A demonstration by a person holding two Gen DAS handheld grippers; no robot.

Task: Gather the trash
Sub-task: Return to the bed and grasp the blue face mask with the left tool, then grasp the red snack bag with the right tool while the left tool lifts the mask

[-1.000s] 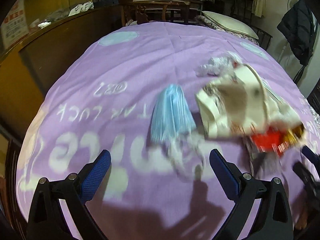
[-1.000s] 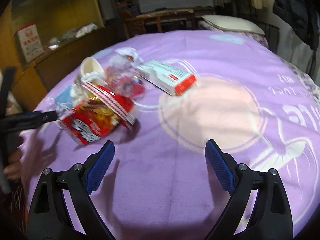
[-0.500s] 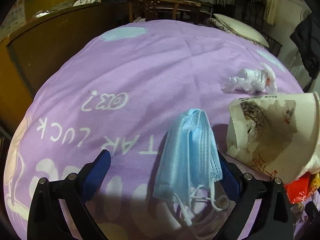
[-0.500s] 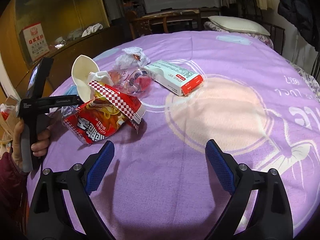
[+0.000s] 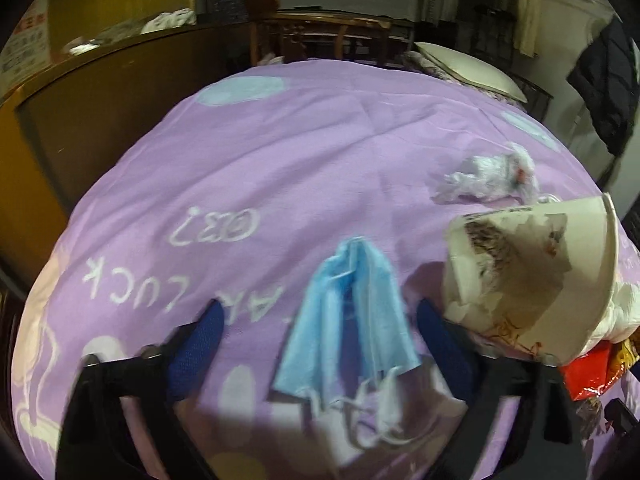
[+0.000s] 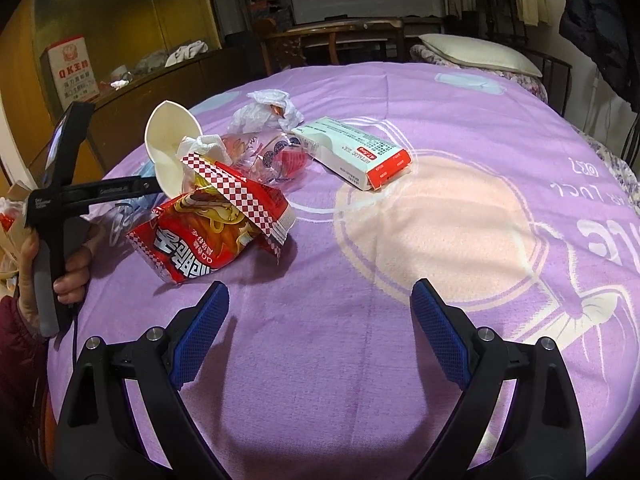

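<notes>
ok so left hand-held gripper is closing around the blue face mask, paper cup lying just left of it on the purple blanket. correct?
Nearly. The left hand-held gripper has just been closing with the blue face mask between its jaws, not yet pinched, but the paper cup lies to the mask's right on the purple blanket, as the left wrist view shows.

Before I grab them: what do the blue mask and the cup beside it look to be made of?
Mask: soft, matte, pleated nonwoven fabric by its folds, with thin white elastic loops. Cup: apparently thin matte paper; printed wall, creased and crumpled at the base.
</notes>
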